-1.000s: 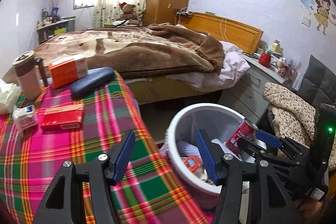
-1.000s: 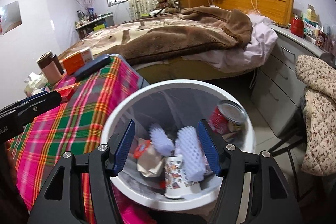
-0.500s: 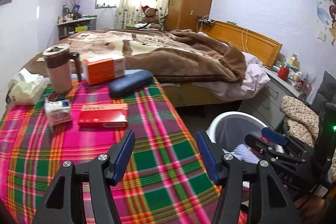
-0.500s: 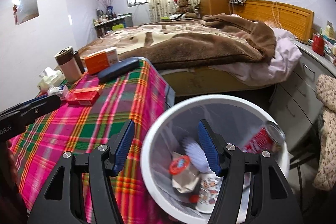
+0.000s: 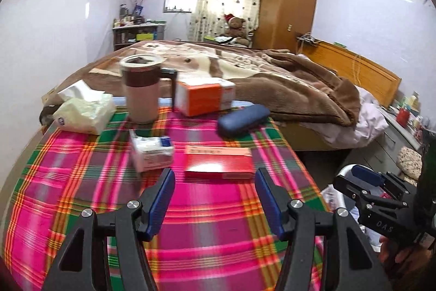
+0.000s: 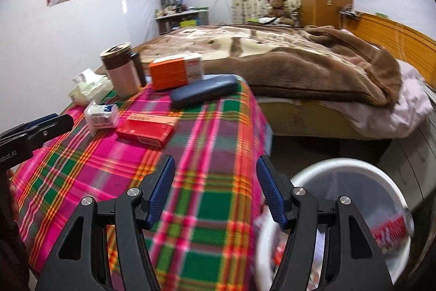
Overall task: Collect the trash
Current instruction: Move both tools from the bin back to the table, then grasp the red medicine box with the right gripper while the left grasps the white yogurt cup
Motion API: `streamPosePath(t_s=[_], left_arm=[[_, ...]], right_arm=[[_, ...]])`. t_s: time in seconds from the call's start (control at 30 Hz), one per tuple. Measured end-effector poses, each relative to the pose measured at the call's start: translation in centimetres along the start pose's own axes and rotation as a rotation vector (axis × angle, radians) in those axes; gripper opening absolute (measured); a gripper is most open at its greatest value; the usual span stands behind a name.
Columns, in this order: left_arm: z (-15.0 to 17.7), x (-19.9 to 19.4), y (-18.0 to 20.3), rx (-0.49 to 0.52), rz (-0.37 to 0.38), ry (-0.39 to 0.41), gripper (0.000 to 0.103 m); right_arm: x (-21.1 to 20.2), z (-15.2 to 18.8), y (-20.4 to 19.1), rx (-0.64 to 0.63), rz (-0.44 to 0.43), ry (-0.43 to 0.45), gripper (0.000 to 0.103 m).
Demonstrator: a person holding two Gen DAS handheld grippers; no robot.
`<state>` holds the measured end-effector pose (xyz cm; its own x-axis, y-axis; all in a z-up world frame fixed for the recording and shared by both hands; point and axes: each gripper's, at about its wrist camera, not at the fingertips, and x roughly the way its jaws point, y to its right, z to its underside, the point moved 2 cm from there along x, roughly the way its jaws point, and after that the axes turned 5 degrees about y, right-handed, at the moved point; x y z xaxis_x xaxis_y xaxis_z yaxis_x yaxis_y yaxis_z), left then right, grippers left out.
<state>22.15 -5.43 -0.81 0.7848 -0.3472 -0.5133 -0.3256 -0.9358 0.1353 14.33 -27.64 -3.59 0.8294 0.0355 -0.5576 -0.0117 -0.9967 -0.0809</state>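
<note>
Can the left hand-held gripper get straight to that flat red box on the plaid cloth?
Probably yes. The left hand-held gripper is open and empty, and the flat red box lies just ahead of its fingertips with only bare plaid tablecloth between. The small white box sits beside it, left.

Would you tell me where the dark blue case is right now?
In both wrist views the dark blue case lies at the table's far right corner, just right of the orange box, beyond the red box.
</note>
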Motion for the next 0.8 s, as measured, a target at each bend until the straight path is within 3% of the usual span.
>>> streamPosePath(t_s=[0.37, 0.6, 0.8], left_arm=[[-0.4, 3.2, -7.4, -0.028, -0.079, -0.062, 0.061], [-0.9, 6.3, -9.4, -0.041, -0.013, -0.104, 0.062], [-1.4, 8.6, -10.3, -0.028, 0.000, -0.115, 0.063]], right_arm=[[6.6, -1.8, -4.9, -0.129, -0.146, -0.067, 0.070], [10.2, -2.5, -7.6, -0.246, -0.207, -0.121, 0.074], [12.7, -3.0, -8.8, -0.267, -0.276, -0.155, 0.075]])
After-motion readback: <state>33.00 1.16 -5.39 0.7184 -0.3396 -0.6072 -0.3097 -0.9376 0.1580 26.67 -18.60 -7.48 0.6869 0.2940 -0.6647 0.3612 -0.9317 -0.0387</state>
